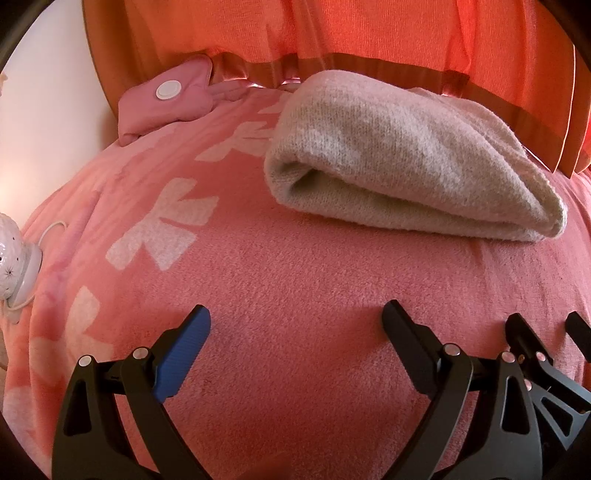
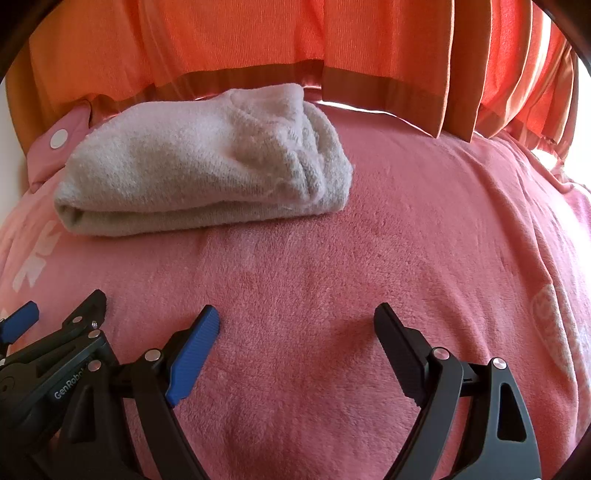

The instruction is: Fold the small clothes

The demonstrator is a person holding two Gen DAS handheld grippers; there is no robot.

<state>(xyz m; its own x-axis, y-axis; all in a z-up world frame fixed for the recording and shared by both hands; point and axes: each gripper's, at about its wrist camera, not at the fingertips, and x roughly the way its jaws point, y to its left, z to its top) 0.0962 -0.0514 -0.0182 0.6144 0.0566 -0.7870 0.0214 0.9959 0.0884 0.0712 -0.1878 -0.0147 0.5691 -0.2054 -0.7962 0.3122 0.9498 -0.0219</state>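
A cream knitted garment (image 1: pixel 399 155) lies folded into a thick bundle on the pink blanket (image 1: pixel 295 295), at the far side near the curtain. It also shows in the right wrist view (image 2: pixel 207 162), up and to the left. My left gripper (image 1: pixel 295 317) is open and empty, held over bare blanket short of the bundle. My right gripper (image 2: pixel 295 317) is open and empty too, close beside the left one. The right gripper's fingers (image 1: pixel 517 328) show at the right edge of the left wrist view, and the left gripper's fingers (image 2: pixel 22 317) show at the lower left of the right wrist view.
An orange curtain (image 1: pixel 369 33) hangs along the far edge of the blanket. A pink padded item with a white round cap (image 1: pixel 168 90) lies at the far left. A white ceramic lamp with a cord (image 1: pixel 14 258) stands at the left edge, next to a white wall.
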